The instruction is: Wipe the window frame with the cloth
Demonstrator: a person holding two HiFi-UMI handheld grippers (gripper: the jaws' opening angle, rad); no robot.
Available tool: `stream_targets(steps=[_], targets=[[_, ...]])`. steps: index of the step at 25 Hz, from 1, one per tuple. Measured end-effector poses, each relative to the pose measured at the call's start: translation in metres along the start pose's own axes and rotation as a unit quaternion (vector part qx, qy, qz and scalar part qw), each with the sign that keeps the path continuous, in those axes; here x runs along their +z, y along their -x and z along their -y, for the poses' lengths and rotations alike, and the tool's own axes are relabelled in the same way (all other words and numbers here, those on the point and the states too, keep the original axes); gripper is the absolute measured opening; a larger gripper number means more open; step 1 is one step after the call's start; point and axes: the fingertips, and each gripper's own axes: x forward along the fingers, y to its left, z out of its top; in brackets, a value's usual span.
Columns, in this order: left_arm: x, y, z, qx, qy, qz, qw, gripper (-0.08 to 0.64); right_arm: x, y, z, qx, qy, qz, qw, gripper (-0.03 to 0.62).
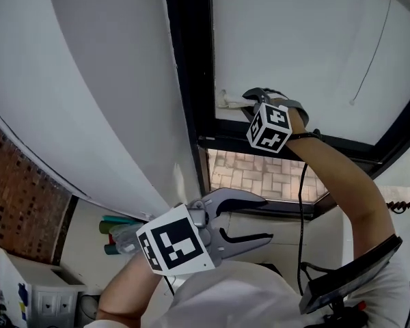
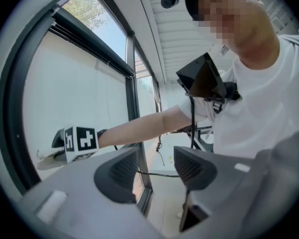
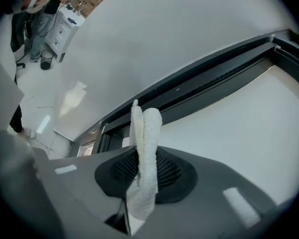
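Right tool (image 1: 249,100) is clenched on the cloth (image 3: 145,148). It's a white terry cloth, folded, pinched between the jaws with a doubled edge standing out past the tips. That gives me a soft pad to wipe with, so the jaw plastic doesn't scrape the paint.

The cloth sits up at the window frame (image 1: 191,80), on the inner edge of the black upright (image 1: 195,39) and just above the crossbar (image 1: 273,145). It lies where the white pane (image 1: 294,39) meets the frame. It looks like contact, but I can't confirm pressure from here. My arm is stretched out and up because that corner is high and away from my body.

Left tool (image 1: 265,219) is released: jaws apart with nothing between them. It's parked low against my chest to keep it out of the wipe path. It has no job on this stroke.

My read is that the wipe is under way at the corner, with most of the upright and the crossbar left to cover. The next stroke should run along the frame edge. The risk is the cloth sliding onto the pane instead of tracking the black profile.
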Motion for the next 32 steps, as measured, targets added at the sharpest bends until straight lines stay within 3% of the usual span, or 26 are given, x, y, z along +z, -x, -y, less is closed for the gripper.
stream_targets(steps=[4, 13, 20, 25, 32], targets=[[-0.004, 0.005, -0.002, 0.003, 0.008, 0.000, 1.0000, 0.242, -0.027, -0.033, -0.022, 0.014, -0.024, -0.030, 0.999, 0.072], [-0.016, 0.005, -0.008, 0.003, 0.030, -0.012, 0.9995, 0.242, -0.046, -0.087, -0.063, 0.023, 0.001, -0.063, 0.998, 0.072], [-0.028, 0.007, -0.009, 0.009, 0.052, -0.036, 0.9979, 0.242, -0.042, -0.116, -0.104, 0.044, 0.015, -0.062, 0.997, 0.072], [-0.034, 0.000, -0.009, 0.013, 0.055, -0.026, 0.9981, 0.242, -0.041, -0.108, -0.117, 0.058, 0.022, -0.053, 0.997, 0.072], [-0.021, -0.019, 0.002, -0.021, 0.045, -0.025, 0.9984, 0.242, -0.037, -0.059, -0.134, 0.067, 0.021, -0.031, 0.997, 0.072]])
